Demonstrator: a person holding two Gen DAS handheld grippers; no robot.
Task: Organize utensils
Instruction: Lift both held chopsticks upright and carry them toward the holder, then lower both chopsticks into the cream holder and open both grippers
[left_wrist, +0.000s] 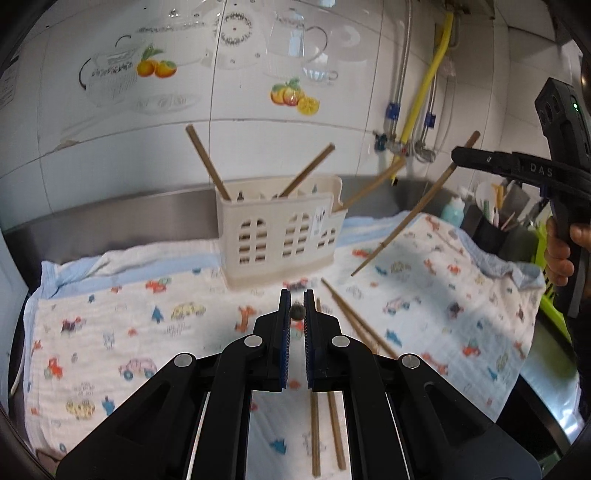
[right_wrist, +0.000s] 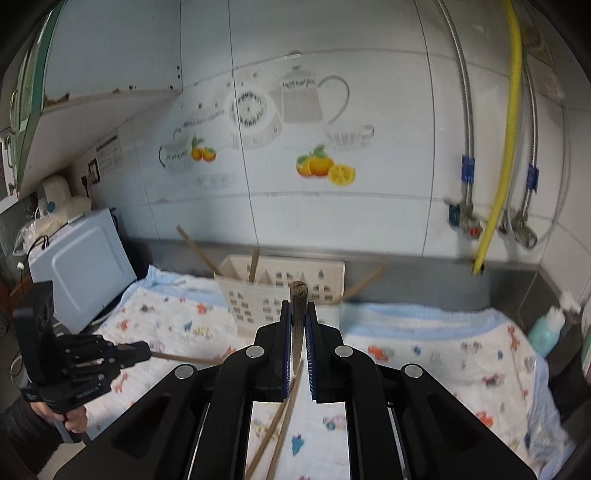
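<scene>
A cream plastic utensil holder (left_wrist: 280, 236) (right_wrist: 280, 291) stands at the back of the printed cloth, with two chopsticks (left_wrist: 207, 162) leaning out of its compartments and a third (left_wrist: 373, 182) slanting out of its right end. My left gripper (left_wrist: 297, 299) (right_wrist: 142, 350) is shut on a chopstick (left_wrist: 297, 311) (right_wrist: 181, 358), which the left wrist view shows end-on between the pads. My right gripper (right_wrist: 297, 306) (left_wrist: 456, 155) is shut on another chopstick (right_wrist: 297, 295) (left_wrist: 406, 218), held above the cloth to the right of the holder. Two loose chopsticks (left_wrist: 354, 321) lie on the cloth.
A cloth with a car print (left_wrist: 129, 325) covers the steel counter. Against the tiled wall hang a yellow hose (left_wrist: 424, 88) and braided pipes with taps. At the right are a teal bottle (right_wrist: 546, 328) and a black cup of tools (left_wrist: 495, 225); at the left a white appliance (right_wrist: 81, 266).
</scene>
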